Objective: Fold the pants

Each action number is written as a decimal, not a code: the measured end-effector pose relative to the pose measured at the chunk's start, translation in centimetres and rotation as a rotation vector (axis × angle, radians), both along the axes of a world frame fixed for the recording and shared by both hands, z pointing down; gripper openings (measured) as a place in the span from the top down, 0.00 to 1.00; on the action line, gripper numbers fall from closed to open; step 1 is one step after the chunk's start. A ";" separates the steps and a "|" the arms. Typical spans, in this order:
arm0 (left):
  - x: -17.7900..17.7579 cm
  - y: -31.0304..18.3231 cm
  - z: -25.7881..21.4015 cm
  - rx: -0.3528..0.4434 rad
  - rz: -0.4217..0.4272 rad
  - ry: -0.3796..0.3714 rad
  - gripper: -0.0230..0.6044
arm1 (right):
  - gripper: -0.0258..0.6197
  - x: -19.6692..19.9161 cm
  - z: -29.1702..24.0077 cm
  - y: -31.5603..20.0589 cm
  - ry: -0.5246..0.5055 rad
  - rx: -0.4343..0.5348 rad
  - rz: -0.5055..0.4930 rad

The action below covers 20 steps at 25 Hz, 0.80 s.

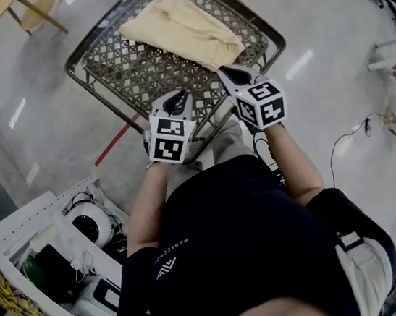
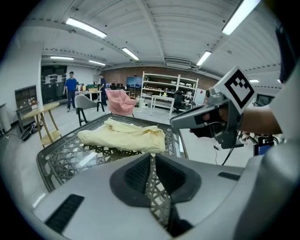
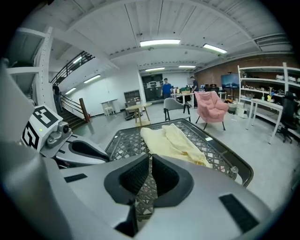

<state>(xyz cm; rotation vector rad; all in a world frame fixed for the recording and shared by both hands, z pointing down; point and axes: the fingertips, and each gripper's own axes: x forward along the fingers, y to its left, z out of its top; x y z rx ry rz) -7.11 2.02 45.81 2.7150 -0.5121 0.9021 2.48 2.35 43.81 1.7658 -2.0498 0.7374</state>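
We hold the left tongs (image 1: 177, 101) and right tongs (image 1: 235, 76) pressed together, empty, at the 6 o'clock edge of the metal lattice table (image 1: 128, 79); soft pale-yellow pants (image 1: 181, 30) lie bunched toward 12 o'clock.

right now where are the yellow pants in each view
Head view: pants at top centre, on the far part of the mesh table.
Left gripper view: pants left of centre, about mid-height.
Right gripper view: pants slightly right of centre, about mid-height.
Shared landmark: the mesh table under them.
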 end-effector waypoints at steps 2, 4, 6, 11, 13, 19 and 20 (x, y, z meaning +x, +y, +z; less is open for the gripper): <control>2.0 0.0 0.2 0.009 -0.004 0.009 0.91 | 0.89 1.3 0.2 -0.2 -0.007 -0.003 -0.036; 3.9 0.1 0.3 0.015 -0.001 0.016 0.91 | 0.89 2.7 0.7 -0.4 -0.021 -0.011 -0.063; 5.5 0.0 0.5 0.009 -0.003 0.011 0.92 | 0.89 3.8 1.3 -0.6 -0.040 -0.021 -0.090; 8.6 -0.8 1.1 -0.011 -0.026 -0.003 0.92 | 0.89 6.3 2.5 -1.8 -0.052 -0.035 -0.165; 9.5 -1.1 1.7 -0.016 -0.038 -0.012 0.92 | 0.89 6.8 3.1 -2.4 -0.065 -0.040 -0.196; 11.5 -1.4 3.2 -0.053 -0.092 -0.023 0.92 | 0.89 7.7 4.6 -2.8 -0.063 -0.072 -0.314; 11.8 -1.4 3.4 -0.058 -0.102 -0.026 0.92 | 0.89 7.9 4.9 -2.9 -0.064 -0.078 -0.332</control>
